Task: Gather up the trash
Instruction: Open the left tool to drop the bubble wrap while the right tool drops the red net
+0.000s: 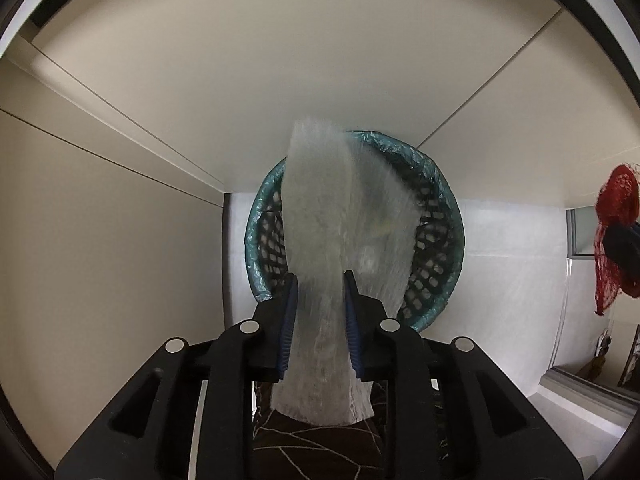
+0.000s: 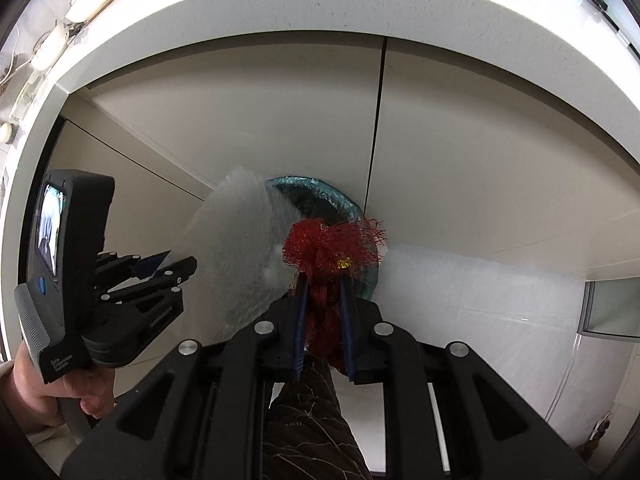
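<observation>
While the left gripper (image 1: 320,284), jaws slightly parted, is loosely bracketing bubble wrap (image 1: 320,216) over the lined bin (image 1: 440,200) at frame centre, the right gripper (image 2: 323,276) is clamping red netting (image 2: 332,240) beside it.

both grippers aimed down, left gripper (image 1: 320,280) jaws slightly apart around bubble wrap (image 1: 332,216), right gripper (image 2: 323,280) clamped on red mesh (image 2: 332,240)

Showing two grippers: the left gripper (image 1: 319,286) and the right gripper (image 2: 323,280). Counting one sheet of bubble wrap (image 1: 320,208), one red mesh bag (image 2: 332,240), and one bin (image 1: 448,216) lined with a single teal bag. Seeing one bare hand (image 2: 44,384) and two cupboard doors (image 2: 480,152) behind.
</observation>
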### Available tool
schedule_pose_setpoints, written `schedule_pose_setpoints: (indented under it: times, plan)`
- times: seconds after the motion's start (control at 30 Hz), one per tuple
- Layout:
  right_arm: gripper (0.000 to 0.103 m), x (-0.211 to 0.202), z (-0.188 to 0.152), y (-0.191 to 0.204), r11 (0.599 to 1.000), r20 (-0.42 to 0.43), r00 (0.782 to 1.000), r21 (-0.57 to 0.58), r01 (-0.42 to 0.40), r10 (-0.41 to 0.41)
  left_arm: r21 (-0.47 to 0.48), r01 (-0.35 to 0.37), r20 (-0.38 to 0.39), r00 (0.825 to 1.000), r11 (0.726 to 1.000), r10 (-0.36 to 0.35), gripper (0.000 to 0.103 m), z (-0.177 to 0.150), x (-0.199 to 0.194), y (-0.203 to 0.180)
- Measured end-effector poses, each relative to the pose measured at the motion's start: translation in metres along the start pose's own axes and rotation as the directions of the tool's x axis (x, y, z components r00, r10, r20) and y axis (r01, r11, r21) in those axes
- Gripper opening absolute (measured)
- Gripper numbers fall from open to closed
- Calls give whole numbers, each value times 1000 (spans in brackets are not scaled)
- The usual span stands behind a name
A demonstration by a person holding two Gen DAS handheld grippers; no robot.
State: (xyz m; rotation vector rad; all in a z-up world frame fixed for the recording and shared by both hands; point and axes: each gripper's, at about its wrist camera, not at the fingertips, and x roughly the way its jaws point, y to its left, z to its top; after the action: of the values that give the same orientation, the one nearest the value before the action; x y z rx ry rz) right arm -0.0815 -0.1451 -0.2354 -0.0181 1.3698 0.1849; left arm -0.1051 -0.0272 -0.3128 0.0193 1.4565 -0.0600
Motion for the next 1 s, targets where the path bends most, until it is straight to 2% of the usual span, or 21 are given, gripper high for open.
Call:
schedule_pose_setpoints:
  times: [0.1, 0.2, 0.47, 0.57, 0.63, 0.77, 0.93, 1.0]
  plan:
    - [14, 1, 0, -1, 1000, -6, 1000, 1, 3, -3, -6, 4, 1, 1000, 1000, -4, 24, 0, 2, 0]
    - [14, 2, 2, -2, 1000, -9, 1000, 2, 1, -1, -6, 18, 17, 1000, 1000, -18, 30, -1, -1, 0]
    - [14, 3, 9, 7, 1000, -3, 1000, -17, -16, 16, -43, 61, 74, 996, 997, -58, 35, 4, -23, 12]
    - [14, 4, 12, 11, 999, -2, 1000, -26, -24, 24, -53, 65, 103, 993, 996, -59, 45, 4, -35, 19]
    - [14, 6, 11, 12, 999, -4, 999, -33, -35, 35, -56, 70, 121, 991, 996, -63, 56, 3, -42, 23]
    - [14, 11, 13, 14, 997, -5, 998, -47, -58, 58, -72, 79, 157, 985, 994, -67, 68, -1, -54, 34]
    - [14, 21, 18, 22, 994, -7, 997, -77, -79, 79, -107, 92, 200, 977, 990, -69, 93, -6, -63, 52]
    - [14, 27, 19, 26, 993, -10, 996, -86, -86, 86, -115, 92, 216, 974, 989, -65, 97, -8, -68, 58]
